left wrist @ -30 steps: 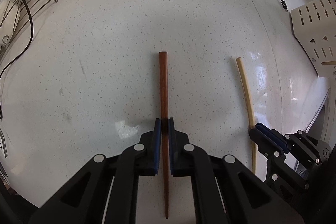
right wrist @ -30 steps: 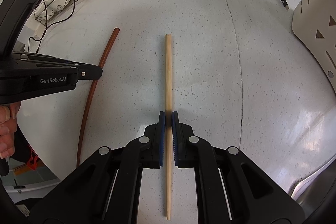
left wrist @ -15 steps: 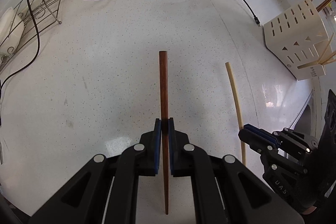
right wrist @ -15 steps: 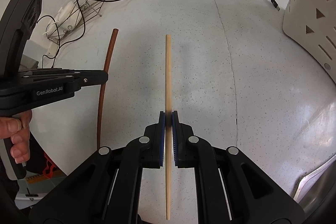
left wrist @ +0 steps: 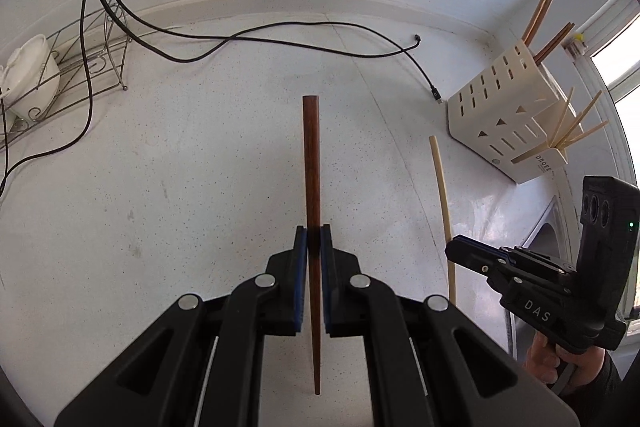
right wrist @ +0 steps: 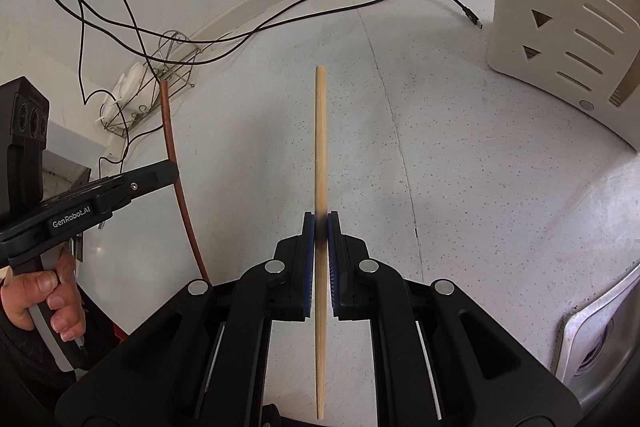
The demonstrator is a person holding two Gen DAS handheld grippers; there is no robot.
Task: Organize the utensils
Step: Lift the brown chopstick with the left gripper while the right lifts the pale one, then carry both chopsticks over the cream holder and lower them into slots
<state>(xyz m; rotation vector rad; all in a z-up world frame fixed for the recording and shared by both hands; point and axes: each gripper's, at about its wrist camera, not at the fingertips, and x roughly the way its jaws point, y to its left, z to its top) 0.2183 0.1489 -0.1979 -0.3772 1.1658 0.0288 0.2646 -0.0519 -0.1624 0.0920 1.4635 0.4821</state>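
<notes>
Left gripper: pitched steeply down, clamped on dark chopstick mid-shaft, lifted above counter | Right gripper: pitched steeply down, clamped on pale chopstick, airborne | Holder: ahead-right of left gripper, close right of right gripper

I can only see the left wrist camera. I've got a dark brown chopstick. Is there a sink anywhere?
Observer: Yes, the right wrist view shows a metal sink at its lower right corner.
Child: What does the other gripper hold?
Observer: The right gripper is shut on a pale wooden chopstick, gripped near its middle.
Child: Who holds my gripper?
Observer: A bare hand wraps the handle of the left gripper, fingers curled round it.
</notes>
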